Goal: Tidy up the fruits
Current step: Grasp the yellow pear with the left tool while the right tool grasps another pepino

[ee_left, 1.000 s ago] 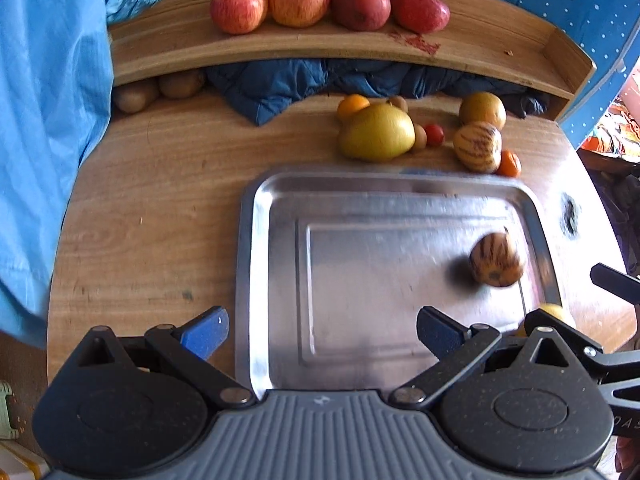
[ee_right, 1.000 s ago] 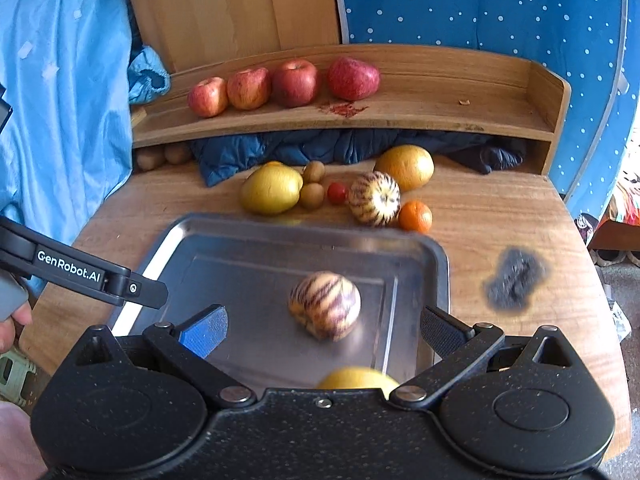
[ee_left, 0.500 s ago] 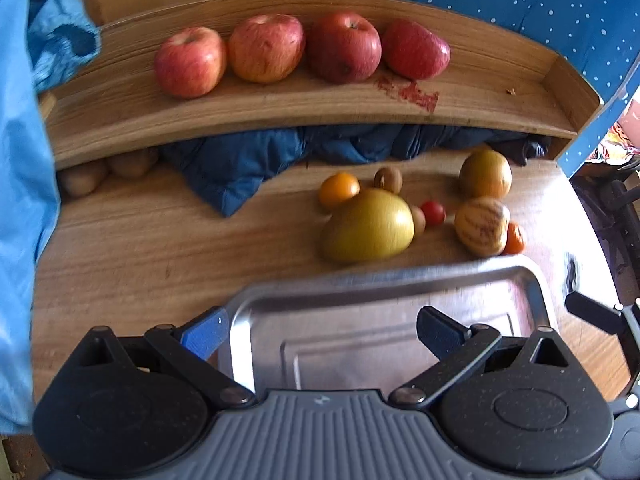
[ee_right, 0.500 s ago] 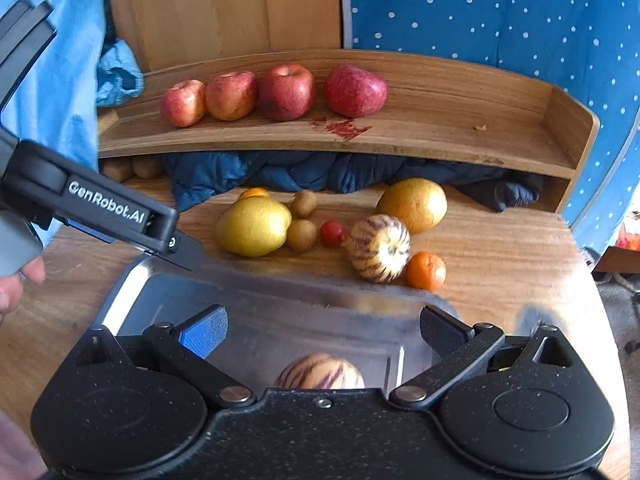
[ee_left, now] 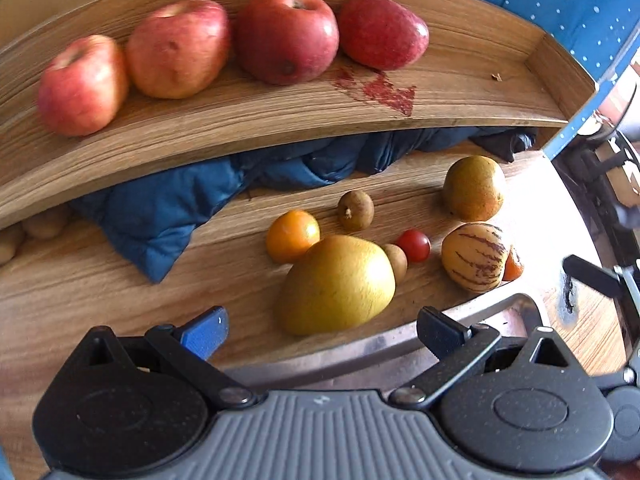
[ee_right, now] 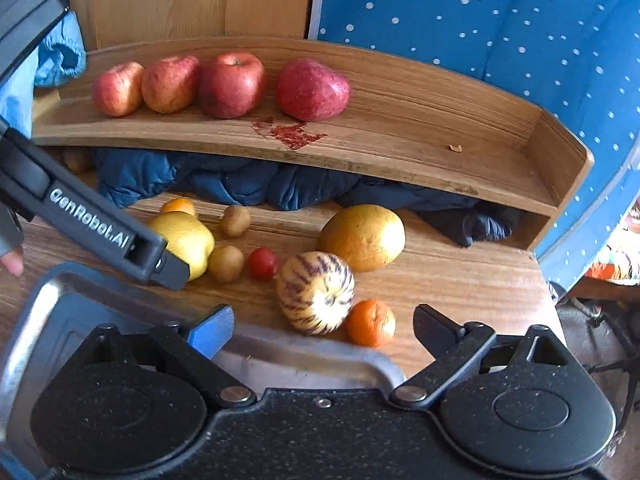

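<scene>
My left gripper [ee_left: 322, 326] is open, and the big yellow pear [ee_left: 338, 285] lies just ahead between its fingers, untouched. Around the pear lie an orange [ee_left: 293, 235], two small brown fruits [ee_left: 355, 209], a cherry tomato [ee_left: 413, 245], a striped melon [ee_left: 474, 257] and a green-brown pear [ee_left: 474, 188]. My right gripper [ee_right: 323, 325] is open over the steel tray's far rim [ee_right: 304, 350], with the striped melon [ee_right: 316, 292] and a tangerine [ee_right: 371, 322] just ahead. The left gripper's body [ee_right: 92, 226] crosses the right wrist view.
Several red apples [ee_left: 286, 40] sit in a row on the raised wooden shelf [ee_left: 280, 120], beside a red stain [ee_left: 380, 90]. A dark blue jacket [ee_left: 192, 204] is stuffed under the shelf. A blue dotted cloth [ee_right: 500, 32] hangs behind. A fingertip [ee_right: 10, 258] shows at left.
Both grippers have moved forward, off the tray and toward the loose fruit. The striped melon in the tray has dropped out of both views. Both jaws stay open.
</scene>
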A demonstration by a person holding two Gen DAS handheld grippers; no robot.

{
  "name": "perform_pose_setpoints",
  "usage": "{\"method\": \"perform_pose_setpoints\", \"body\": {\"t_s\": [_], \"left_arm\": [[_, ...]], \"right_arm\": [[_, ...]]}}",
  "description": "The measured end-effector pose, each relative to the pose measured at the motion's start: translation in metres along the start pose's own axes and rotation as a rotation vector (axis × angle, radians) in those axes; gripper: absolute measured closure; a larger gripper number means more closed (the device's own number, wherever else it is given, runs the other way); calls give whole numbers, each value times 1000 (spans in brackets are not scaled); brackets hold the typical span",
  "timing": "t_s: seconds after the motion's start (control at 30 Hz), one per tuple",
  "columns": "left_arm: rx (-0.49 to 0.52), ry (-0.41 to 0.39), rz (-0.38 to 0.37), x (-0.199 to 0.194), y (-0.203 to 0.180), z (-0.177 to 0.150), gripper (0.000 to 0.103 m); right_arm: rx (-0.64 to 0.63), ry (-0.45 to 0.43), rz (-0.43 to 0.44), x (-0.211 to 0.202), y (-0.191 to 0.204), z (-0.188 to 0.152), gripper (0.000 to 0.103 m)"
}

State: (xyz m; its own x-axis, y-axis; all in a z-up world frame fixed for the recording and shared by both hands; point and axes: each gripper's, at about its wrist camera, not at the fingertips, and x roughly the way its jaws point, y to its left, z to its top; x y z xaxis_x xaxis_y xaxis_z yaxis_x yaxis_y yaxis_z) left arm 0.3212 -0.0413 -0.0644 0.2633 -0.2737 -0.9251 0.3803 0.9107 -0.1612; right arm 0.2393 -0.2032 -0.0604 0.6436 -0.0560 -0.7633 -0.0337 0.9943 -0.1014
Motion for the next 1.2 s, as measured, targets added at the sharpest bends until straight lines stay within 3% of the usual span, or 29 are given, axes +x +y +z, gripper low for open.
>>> {"method": "perform_pose_setpoints", "body": {"t_s": [0.2,0.47,0.8,1.07,1.2], "left_arm": [[32,-1,-26,10,1,7,5],[32,8,-80,15,2,10,19],[15,8,-89,19,3,10,25],[3,7,-94,20,7,11,28],[2,-6,-92,19,7,10,29]], "right_arm": [[-55,16,-13,16,3,9,14],[-86,39,-9,26,11,12,20],[-154,52,-7,37,19,19,26],[-174,93,-36,46,24,21,46],[-175,89,-37,45,24,22,49]]}}
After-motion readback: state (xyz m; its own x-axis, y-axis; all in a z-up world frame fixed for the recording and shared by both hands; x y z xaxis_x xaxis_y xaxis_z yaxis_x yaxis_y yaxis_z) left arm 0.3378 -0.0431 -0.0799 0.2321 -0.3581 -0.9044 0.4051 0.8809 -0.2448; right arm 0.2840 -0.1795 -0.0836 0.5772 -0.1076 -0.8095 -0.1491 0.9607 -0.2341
